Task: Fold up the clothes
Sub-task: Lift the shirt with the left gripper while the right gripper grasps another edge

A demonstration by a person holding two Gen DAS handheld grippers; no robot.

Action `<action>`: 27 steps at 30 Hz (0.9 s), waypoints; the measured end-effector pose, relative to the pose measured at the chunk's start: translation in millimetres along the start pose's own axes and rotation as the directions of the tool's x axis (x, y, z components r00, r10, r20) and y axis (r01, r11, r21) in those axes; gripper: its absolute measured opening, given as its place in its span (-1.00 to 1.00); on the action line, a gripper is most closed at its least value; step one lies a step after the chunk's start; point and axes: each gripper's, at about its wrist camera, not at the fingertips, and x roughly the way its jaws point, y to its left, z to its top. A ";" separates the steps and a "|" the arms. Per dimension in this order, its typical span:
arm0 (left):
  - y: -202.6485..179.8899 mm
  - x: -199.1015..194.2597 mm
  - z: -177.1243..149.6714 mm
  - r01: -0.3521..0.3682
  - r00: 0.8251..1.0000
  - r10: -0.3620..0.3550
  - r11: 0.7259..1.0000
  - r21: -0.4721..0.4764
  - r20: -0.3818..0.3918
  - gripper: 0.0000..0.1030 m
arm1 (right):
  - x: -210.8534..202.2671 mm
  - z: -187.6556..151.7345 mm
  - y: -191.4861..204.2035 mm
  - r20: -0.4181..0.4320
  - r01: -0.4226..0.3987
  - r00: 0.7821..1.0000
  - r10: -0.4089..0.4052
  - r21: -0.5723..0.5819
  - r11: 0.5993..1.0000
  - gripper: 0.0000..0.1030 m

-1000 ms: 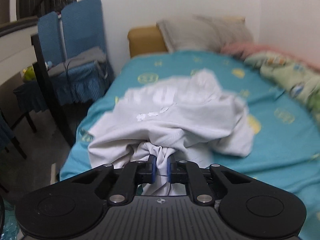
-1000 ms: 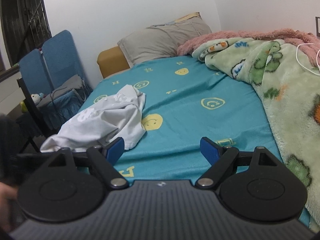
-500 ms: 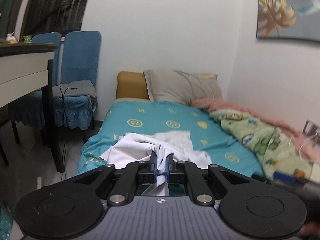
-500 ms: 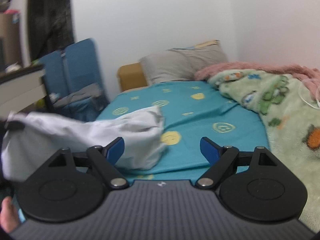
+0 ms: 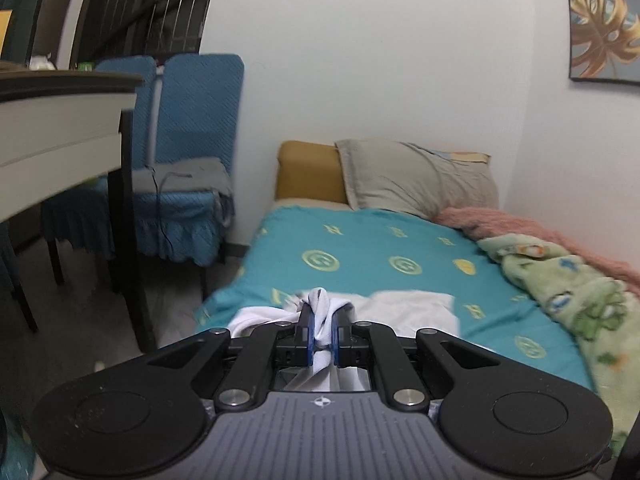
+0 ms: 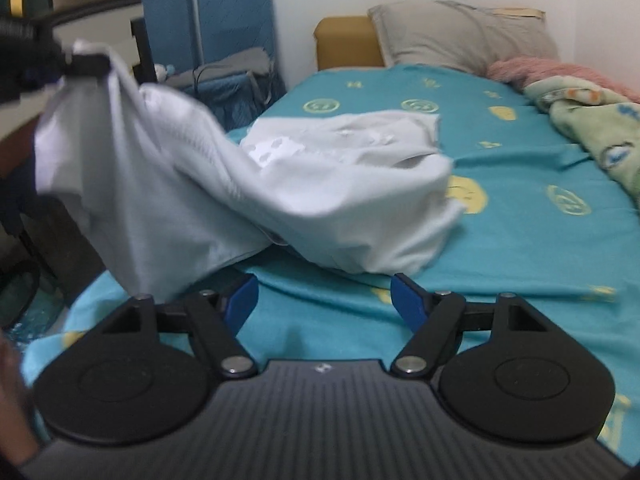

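Observation:
A white garment point(image 6: 320, 184) lies partly on the teal bed sheet point(image 6: 520, 232) and is lifted at its left end. My left gripper point(image 5: 322, 326) is shut on a bunched edge of the white garment point(image 5: 320, 312) and holds it up off the bed's near left corner; it also shows in the right wrist view point(image 6: 86, 60) at the upper left. My right gripper point(image 6: 324, 300) is open and empty, low over the sheet just in front of the garment's near fold.
A grey pillow point(image 5: 416, 180) and mustard headboard point(image 5: 308, 170) are at the bed's far end. A green and pink blanket point(image 5: 560, 280) lies along the right side. Blue chairs point(image 5: 188, 168) and a table point(image 5: 60, 120) stand left of the bed.
My left gripper has lifted the garment's edge up and back to the left, stretching the cloth off the bed. My right gripper has moved closer to the garment, still open.

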 end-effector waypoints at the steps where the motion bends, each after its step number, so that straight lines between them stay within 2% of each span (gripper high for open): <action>1: 4.2 9.7 0.1 -0.008 1.000 0.008 1.000 -0.012 -0.008 -0.83 | 11.6 -0.3 1.4 0.000 0.002 1.000 -0.002 -0.002 1.000 0.42; 3: 11.8 26.8 -3.1 -0.030 0.999 0.029 0.999 -0.035 -0.032 -0.83 | 31.7 -1.7 3.8 0.020 0.019 1.000 -0.019 -0.004 1.000 0.41; 5: 18.4 40.5 -7.8 -0.050 0.997 0.048 0.998 -0.045 -0.059 -0.83 | 39.9 -1.5 4.5 0.060 0.066 0.996 -0.066 0.001 0.998 0.33; 7: 23.4 49.3 -10.3 -0.069 0.996 0.066 0.997 -0.044 -0.065 -0.83 | 40.8 2.5 0.5 0.096 0.098 0.990 -0.101 0.034 0.995 -0.06; 8: 25.8 53.7 -11.5 -0.078 0.995 0.075 0.996 -0.043 -0.067 -0.83 | 38.5 4.5 -3.2 0.111 0.103 0.988 -0.109 0.059 0.993 -0.16; 10: 30.9 61.6 -13.8 -0.096 0.993 0.092 0.994 -0.044 -0.072 -0.83 | 33.4 8.9 -8.8 0.146 0.109 0.982 -0.119 0.077 0.991 -0.49; 13: 38.0 64.4 -14.2 -0.112 0.992 0.108 0.992 -0.058 -0.063 -0.83 | 20.7 15.6 -10.3 0.206 0.110 0.971 -0.125 0.082 0.991 -0.71; 15: 39.3 60.3 -13.4 -0.114 0.993 0.111 0.992 -0.059 -0.043 -0.83 | 7.3 23.1 -11.0 0.255 0.106 0.959 -0.126 0.092 0.990 -0.76; 17: 39.7 49.2 -9.2 -0.092 0.996 0.093 0.994 -0.057 0.010 -0.83 | -11.0 30.6 -12.1 0.318 0.106 0.939 -0.134 0.106 0.989 -0.77; 20: 40.1 21.5 -1.7 -0.046 0.992 0.053 0.997 -0.058 0.117 -0.83 | -42.4 43.7 -14.9 0.415 0.132 0.895 -0.163 0.104 0.986 -0.78; 23: 41.8 -8.7 4.1 0.000 0.980 0.013 0.998 -0.066 0.197 -0.83 | -80.4 49.0 -17.3 0.478 0.145 0.860 -0.179 0.107 0.984 -0.79; 25: 43.4 -28.6 6.8 0.022 0.971 -0.003 0.997 -0.078 0.239 -0.83 | -108.5 50.4 -19.9 0.500 0.144 0.847 -0.181 0.111 0.983 -0.79; 27: 45.8 -46.8 7.7 0.040 0.964 -0.014 0.995 -0.096 0.265 -0.83 | -138.1 53.7 -22.1 0.512 0.123 0.843 -0.163 0.110 0.986 -0.79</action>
